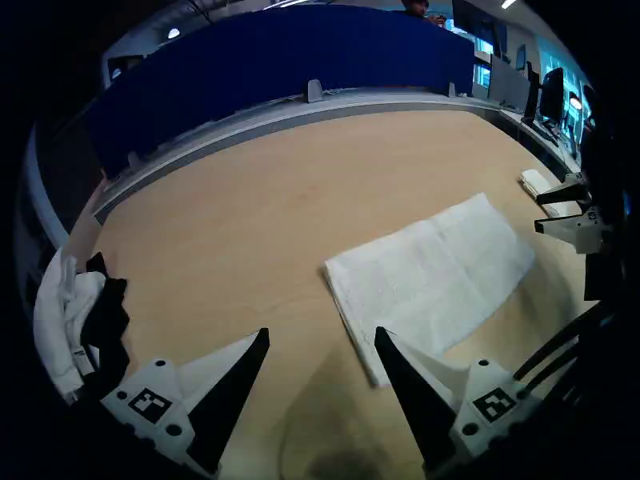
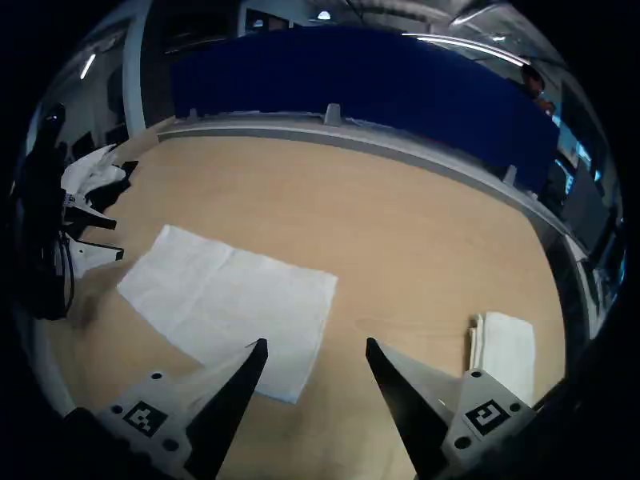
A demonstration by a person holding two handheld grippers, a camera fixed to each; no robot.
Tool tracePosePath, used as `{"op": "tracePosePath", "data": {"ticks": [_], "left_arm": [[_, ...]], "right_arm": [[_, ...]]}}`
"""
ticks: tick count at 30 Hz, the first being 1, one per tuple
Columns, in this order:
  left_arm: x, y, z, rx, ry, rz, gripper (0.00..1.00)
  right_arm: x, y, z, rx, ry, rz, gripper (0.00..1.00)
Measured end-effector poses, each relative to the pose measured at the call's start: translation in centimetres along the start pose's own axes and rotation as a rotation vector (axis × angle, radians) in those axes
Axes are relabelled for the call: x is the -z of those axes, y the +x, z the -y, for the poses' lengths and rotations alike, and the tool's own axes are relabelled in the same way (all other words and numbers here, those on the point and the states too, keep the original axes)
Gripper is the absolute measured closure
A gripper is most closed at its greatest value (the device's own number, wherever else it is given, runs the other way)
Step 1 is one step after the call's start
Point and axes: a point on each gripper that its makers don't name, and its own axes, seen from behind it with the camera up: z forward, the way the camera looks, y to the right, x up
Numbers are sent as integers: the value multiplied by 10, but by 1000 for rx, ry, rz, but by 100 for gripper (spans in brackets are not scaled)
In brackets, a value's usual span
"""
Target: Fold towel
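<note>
The white towel (image 1: 432, 272) lies flat on the wooden table (image 1: 240, 216), spread as a rectangle with faint crease lines. From the left gripper (image 1: 320, 332) it is ahead and to the right of the jaws, and the tip of the right finger covers part of its near edge. From the right gripper (image 2: 316, 342) it is ahead and to the left, with the left finger tip over its near edge. I cannot tell if any finger touches the cloth. Both pairs of jaws stand wide apart and hold nothing.

I judge the towel to be light, soft and limp. It will sag between two held points and may slide a little on the smooth wood. A hold at two corners of one short edge, one corner for each gripper, looks best to me; a pinch in the middle would only bunch the cloth. The fingers must go low to catch the thin edge.

The left gripper view shows, far to the left of its jaws, a pile of white and black cloths (image 1: 76, 320) seen close; in the right gripper view this pile is small and far. The right gripper view gives, just right of its jaws, a clear look at a small folded towel (image 2: 504, 344), which in the left gripper view is only a pale shape far to the right.
</note>
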Motion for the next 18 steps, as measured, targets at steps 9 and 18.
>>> {"op": "tracePosePath", "data": {"ticks": [9,18], "left_arm": [[11,-14,8,57,33,-2,2],[36,-33,23,161,88,-12,2]], "right_arm": [[3,-6,7,30,37,14,5],[4,-19,20,128,124,55,5]]}}
